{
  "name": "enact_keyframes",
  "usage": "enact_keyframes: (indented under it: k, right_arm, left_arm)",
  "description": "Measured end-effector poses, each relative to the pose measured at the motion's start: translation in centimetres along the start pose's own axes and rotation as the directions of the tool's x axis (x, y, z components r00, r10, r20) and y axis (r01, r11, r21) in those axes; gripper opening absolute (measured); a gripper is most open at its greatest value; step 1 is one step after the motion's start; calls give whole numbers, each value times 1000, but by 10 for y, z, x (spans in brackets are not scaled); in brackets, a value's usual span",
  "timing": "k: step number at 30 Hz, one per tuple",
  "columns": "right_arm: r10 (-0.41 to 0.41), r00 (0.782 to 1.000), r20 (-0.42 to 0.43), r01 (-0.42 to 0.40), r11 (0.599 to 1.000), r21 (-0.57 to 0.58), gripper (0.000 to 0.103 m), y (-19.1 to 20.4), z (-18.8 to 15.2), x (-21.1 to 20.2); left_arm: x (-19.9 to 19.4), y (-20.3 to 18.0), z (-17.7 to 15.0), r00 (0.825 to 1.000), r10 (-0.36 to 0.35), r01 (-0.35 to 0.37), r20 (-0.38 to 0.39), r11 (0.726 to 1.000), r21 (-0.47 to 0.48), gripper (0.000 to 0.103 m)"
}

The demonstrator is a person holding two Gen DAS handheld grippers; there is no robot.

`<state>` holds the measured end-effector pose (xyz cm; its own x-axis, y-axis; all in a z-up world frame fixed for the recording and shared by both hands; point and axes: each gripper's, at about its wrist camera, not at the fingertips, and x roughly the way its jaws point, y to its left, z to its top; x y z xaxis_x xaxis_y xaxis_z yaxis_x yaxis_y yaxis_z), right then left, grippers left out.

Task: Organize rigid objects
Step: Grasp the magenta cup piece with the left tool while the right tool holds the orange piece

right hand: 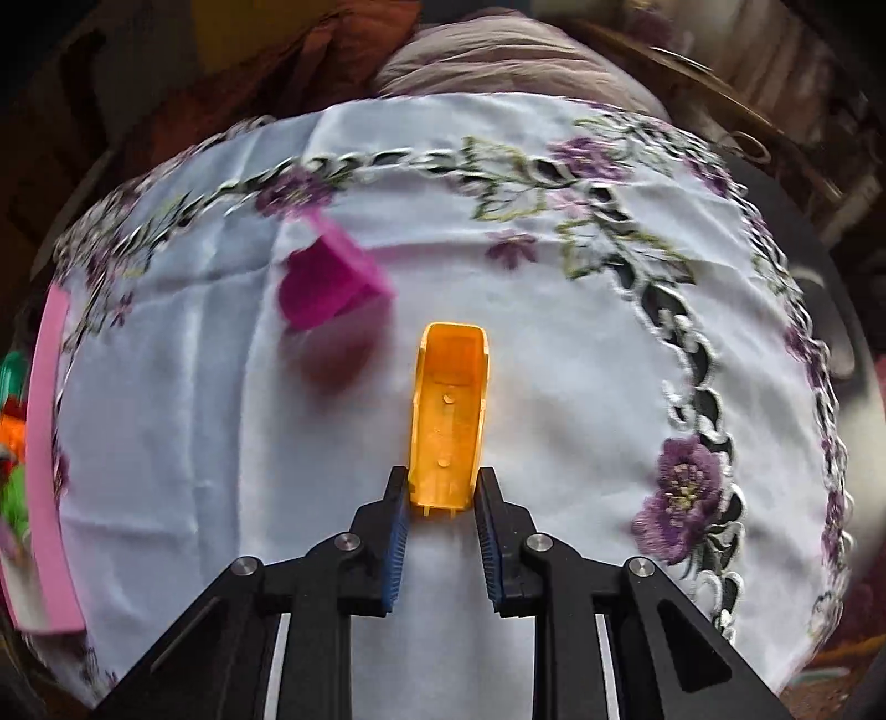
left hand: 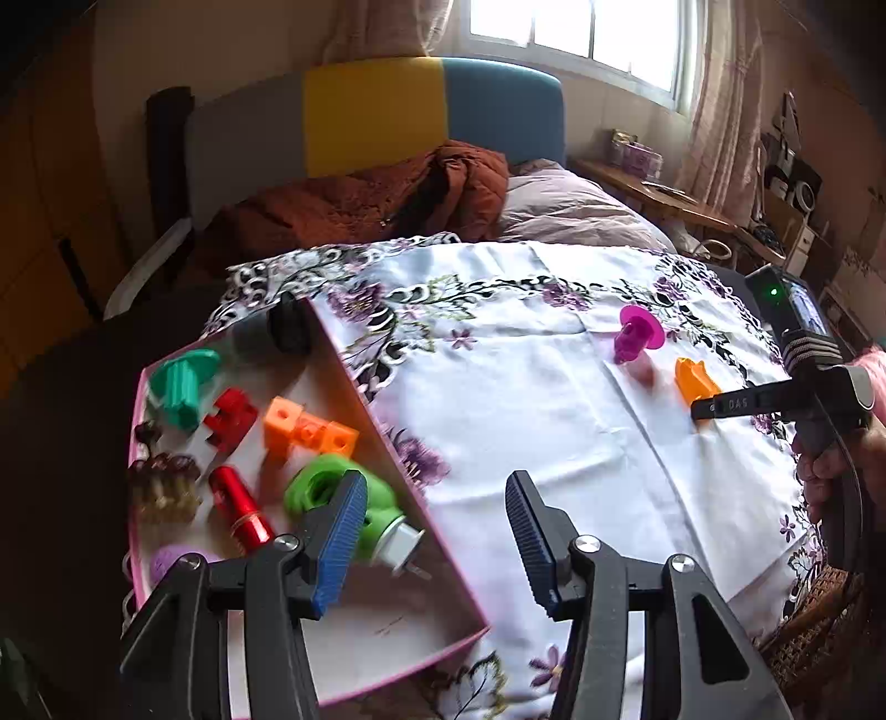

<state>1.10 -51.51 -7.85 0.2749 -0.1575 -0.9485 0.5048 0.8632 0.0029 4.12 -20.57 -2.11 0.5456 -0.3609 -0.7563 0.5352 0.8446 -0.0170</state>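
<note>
**Right gripper pinches the orange piece; left hangs spread over the box**

Nearest the right wrist camera, the right gripper [right hand: 441, 487] has its blue pads [right hand: 397, 531] pressed against the two sides of the orange piece [right hand: 448, 410], a long open trough that lies on the cloth [right hand: 554, 387] and points away from the camera. Its near end sits between the fingertips. From the left wrist view the same gripper [left hand: 706, 409] shows at the right edge, its black finger lying across the orange piece [left hand: 692, 379], with a hand [left hand: 830, 459] on the handle behind it.

Spread apart, the left gripper [left hand: 437, 487] holds nothing between its fingers; its left finger hangs over the box [left hand: 387, 421], its right over bare cloth [left hand: 554, 415].

Inside the pink-rimmed box lie a green part [left hand: 315, 484] just behind that finger, a red cylinder [left hand: 238, 507], orange cubes [left hand: 307, 429] joined in a row, a red block [left hand: 230, 415], a teal spool [left hand: 183, 385] and a brown comb-like piece [left hand: 163, 487]. A black object [left hand: 288, 327] stands at the far corner.

Beyond the orange piece, a magenta spool [left hand: 637, 335] rests on the cloth near it but apart; it looks blurred from the right wrist [right hand: 326, 288].

Farther off, a rust blanket [left hand: 360, 205] and a pillow [left hand: 565, 205] lie before a headboard [left hand: 376, 111], under a window [left hand: 576, 33].
</note>
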Motion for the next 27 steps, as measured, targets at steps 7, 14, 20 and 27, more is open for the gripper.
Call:
enact_keyframes:
  k: [7, 14, 20, 27]
  right_arm:
    - [1, 1000, -13, 0, 997, 72, 24, -4, 1, 10]
    - [16, 1000, -15, -15, 996, 91, 24, -11, 2, 9]
    - [42, 999, -12, -40, 992, 118, 26, -16, 1, 7]
    - [72, 997, -4, -71, 989, 132, 48, -19, 3, 5]
  left_arm:
    - [28, -33, 22, 998, -62, 64, -33, 996, 65, 53]
    - [71, -70, 49, 985, -128, 143, -118, 982, 125, 54]
    - [101, -102, 70, 970, -200, 225, -136, 954, 201, 57]
    - [129, -141, 91, 961, -240, 274, -139, 899, 342, 60]
